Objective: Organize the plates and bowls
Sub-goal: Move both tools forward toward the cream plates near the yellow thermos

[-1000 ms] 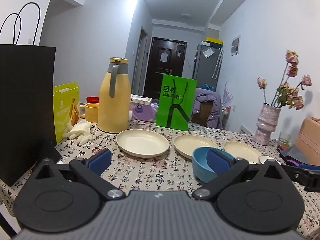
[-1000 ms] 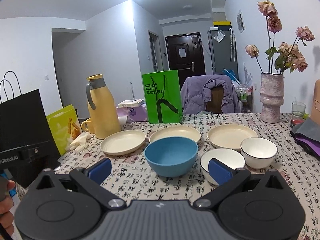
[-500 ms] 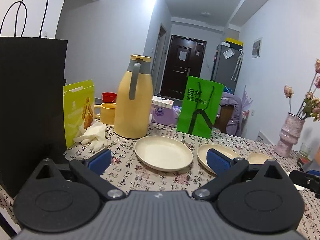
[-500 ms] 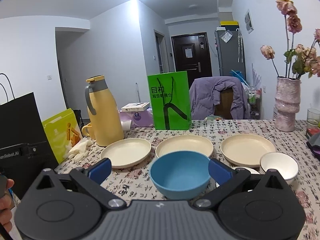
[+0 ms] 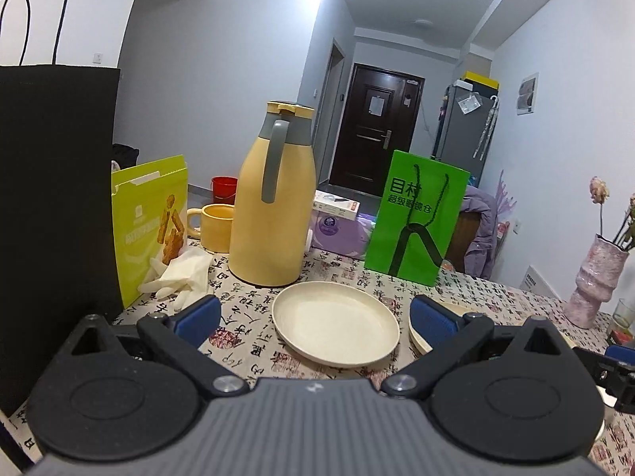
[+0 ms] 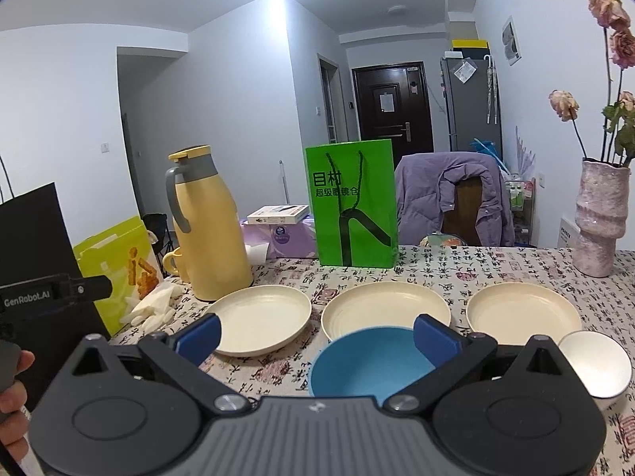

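Observation:
Three cream plates lie in a row on the patterned tablecloth: the left plate [image 6: 260, 319] [image 5: 335, 322], the middle plate [image 6: 385, 309] and the right plate [image 6: 524, 311]. A blue bowl [image 6: 369, 367] stands in front of the middle plate, and a white bowl [image 6: 595, 361] sits at the right. My left gripper [image 5: 315, 321] is open, its blue pads on either side of the left plate and short of it. My right gripper [image 6: 315, 335] is open just above the blue bowl's near rim, holding nothing.
A yellow thermos jug [image 5: 272, 198] and yellow mug [image 5: 216, 228] stand behind the left plate. A green paper bag [image 6: 351, 208], a black bag [image 5: 51, 198], a yellow-green snack bag [image 5: 149, 222], white gloves [image 5: 178, 275] and a pink vase [image 6: 601, 218] ring the table. A hand [image 6: 14, 388] holds the left gripper.
My left gripper has swung left and forward toward the left plate; the blue bowl left its view. My right gripper has moved forward and lower over the blue bowl.

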Demonstrator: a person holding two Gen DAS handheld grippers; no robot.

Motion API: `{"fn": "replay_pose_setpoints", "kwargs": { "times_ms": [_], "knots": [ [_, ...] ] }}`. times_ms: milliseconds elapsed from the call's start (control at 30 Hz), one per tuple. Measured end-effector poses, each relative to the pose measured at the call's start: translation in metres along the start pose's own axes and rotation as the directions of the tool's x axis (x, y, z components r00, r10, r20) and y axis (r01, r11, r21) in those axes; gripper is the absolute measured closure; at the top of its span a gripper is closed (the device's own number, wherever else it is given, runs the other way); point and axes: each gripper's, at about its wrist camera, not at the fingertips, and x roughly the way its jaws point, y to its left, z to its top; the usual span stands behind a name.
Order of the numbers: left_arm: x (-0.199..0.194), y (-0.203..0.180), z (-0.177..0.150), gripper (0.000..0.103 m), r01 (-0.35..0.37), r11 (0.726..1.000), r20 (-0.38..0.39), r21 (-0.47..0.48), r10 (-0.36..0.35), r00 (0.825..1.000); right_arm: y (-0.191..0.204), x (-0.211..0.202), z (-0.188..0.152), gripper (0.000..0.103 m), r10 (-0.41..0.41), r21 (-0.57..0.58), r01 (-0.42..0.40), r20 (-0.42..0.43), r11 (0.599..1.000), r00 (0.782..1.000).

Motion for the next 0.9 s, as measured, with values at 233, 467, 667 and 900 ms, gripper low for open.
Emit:
{"fn": "replay_pose_setpoints", "kwargs": {
  "times_ms": [233,467,667,900],
  "knots": [
    [0.02,0.002,0.009,0.0,-0.012,1.0,-0.011,-0.024,0.012,1.0,0.005,0.023,0.011,0.0,-0.004,-0.021,0.004,-0.003,1.0,1.0],
    [0.042,0.006,0.017,0.0,-0.022,0.998,-0.029,-0.054,0.02,0.999,0.01,0.05,0.022,0.0,-0.007,-0.035,0.006,-0.004,0.999,1.0],
    [0.066,0.009,0.022,0.0,-0.018,0.997,-0.06,-0.081,0.014,0.998,0.008,0.077,0.032,0.0,0.016,-0.028,-0.016,-0.024,0.999,1.0],
    [0.089,0.006,0.029,0.0,-0.042,0.996,-0.056,-0.077,0.038,0.998,0.005,0.108,0.042,0.0,0.012,0.0,-0.012,-0.058,1.0,0.998]
  ]
}}
